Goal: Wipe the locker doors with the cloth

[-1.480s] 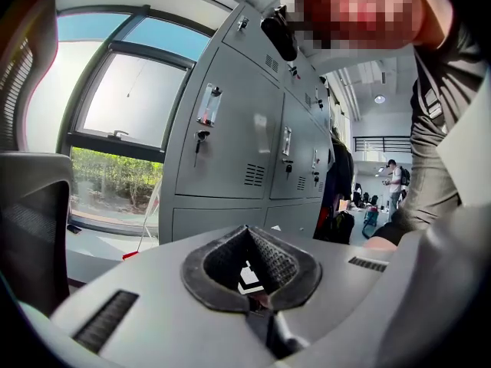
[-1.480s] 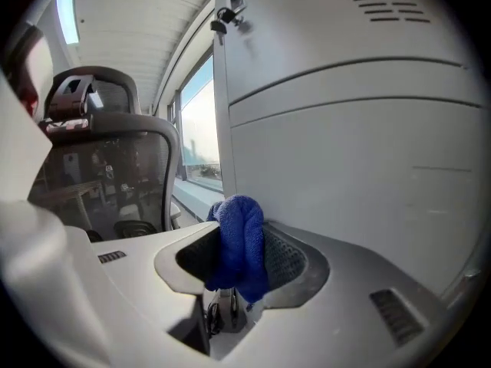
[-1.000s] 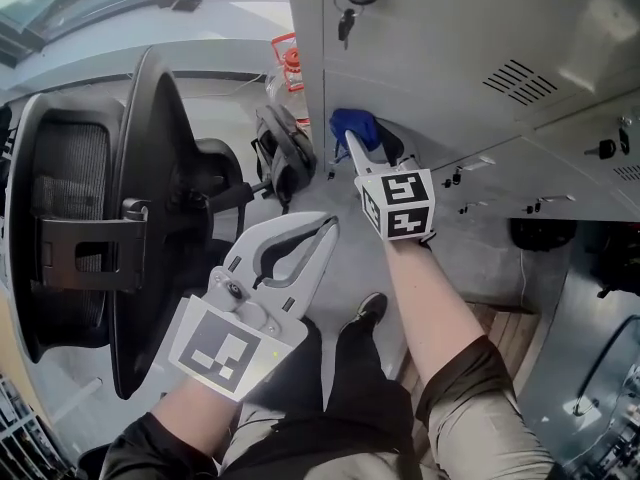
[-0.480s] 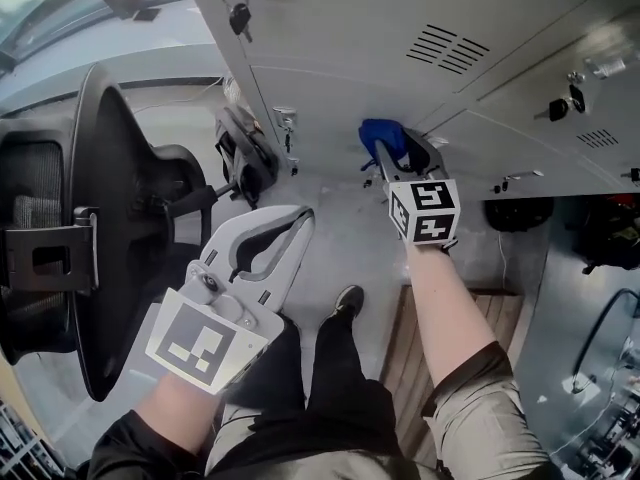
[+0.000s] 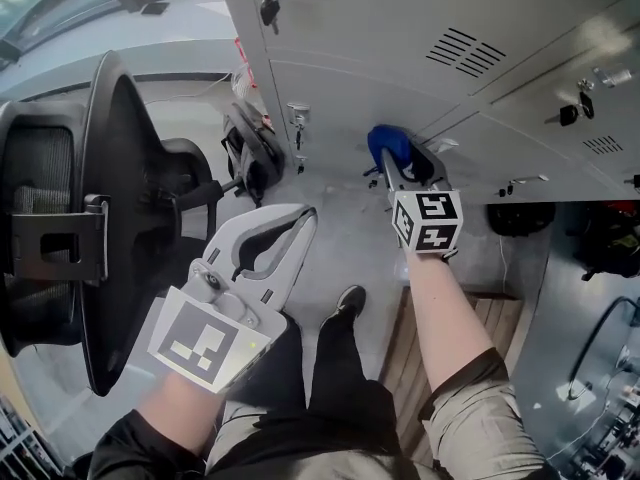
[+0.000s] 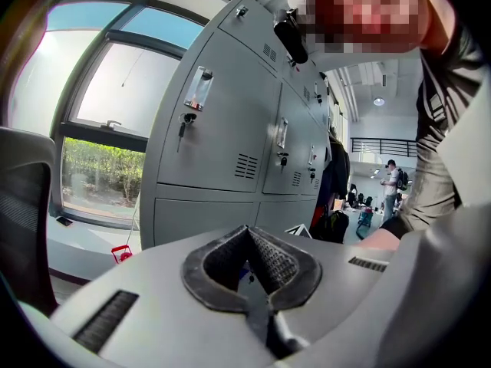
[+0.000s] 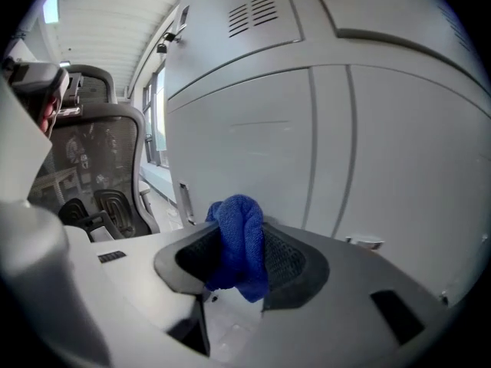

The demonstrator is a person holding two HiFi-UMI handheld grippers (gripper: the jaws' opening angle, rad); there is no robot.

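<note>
The left gripper (image 5: 306, 214) hangs low at the left, its jaws closed tip to tip with nothing between them, next to a black office chair (image 5: 100, 228). Past it, a dark bag (image 5: 250, 153) lies on the floor at the foot of the grey locker doors (image 5: 400, 28). Further right, the right gripper (image 5: 396, 160) reaches out to a lower door, its jaws clamped on the blue cloth (image 7: 239, 244), which bunches up above the pads. The cloth sits at the door's face near the bottom edge; contact cannot be confirmed. At the far right, a key (image 5: 570, 113) hangs in a lock.
</note>
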